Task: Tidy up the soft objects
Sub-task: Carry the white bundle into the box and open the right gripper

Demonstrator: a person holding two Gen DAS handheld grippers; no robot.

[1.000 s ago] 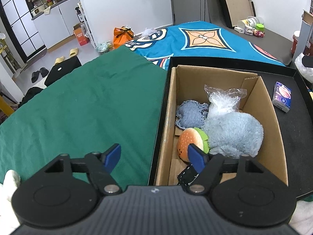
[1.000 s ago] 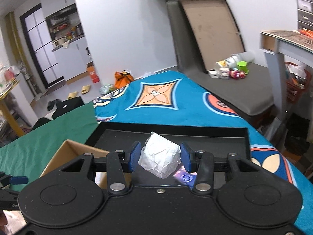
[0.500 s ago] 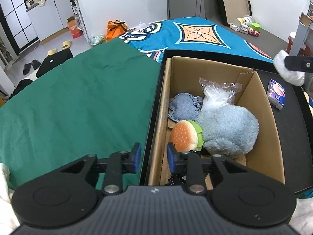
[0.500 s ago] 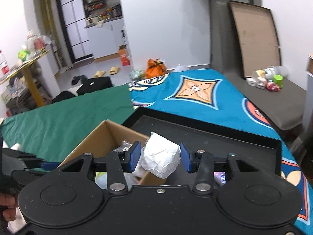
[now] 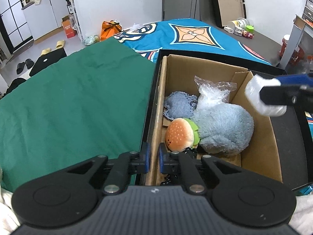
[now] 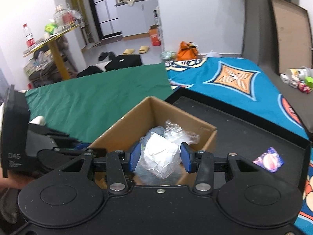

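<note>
A cardboard box (image 5: 260, 156) sits at the left end of a shallow black tray (image 6: 244, 129), and everything here is easiest placed against that box. Inside it lie a big blue plush (image 5: 223, 127), a small burger plush (image 5: 179, 135) pressed against the plush's near-left side, a denim-blue cloth (image 5: 179, 107) toward the far-left corner, and a clear plastic bag (image 5: 212, 93) behind the plush.

The left gripper (image 5: 153, 157) straddles the box's left wall at the near end. Its blue pads have just been closing and now stand almost together, with the cardboard wall between them; they seem to pinch that wall, one pad outside and one inside the box.

The right gripper (image 6: 160, 156) hangs over the box's right side, its jaws partly spread and pinching a crumpled white wad (image 6: 159, 157) between the blue pads. From the left wrist view the wad (image 5: 264, 98) shows above the box's right wall, clear of the plush below it.

Right of the box, on the tray floor, lies a small purple packet (image 6: 269, 160). Left of the box stretches a green cloth (image 5: 74, 101), and beyond the box a blue patterned blanket (image 5: 195, 37). Sandals and an orange bag (image 6: 186, 51) lie on the floor farther off.
</note>
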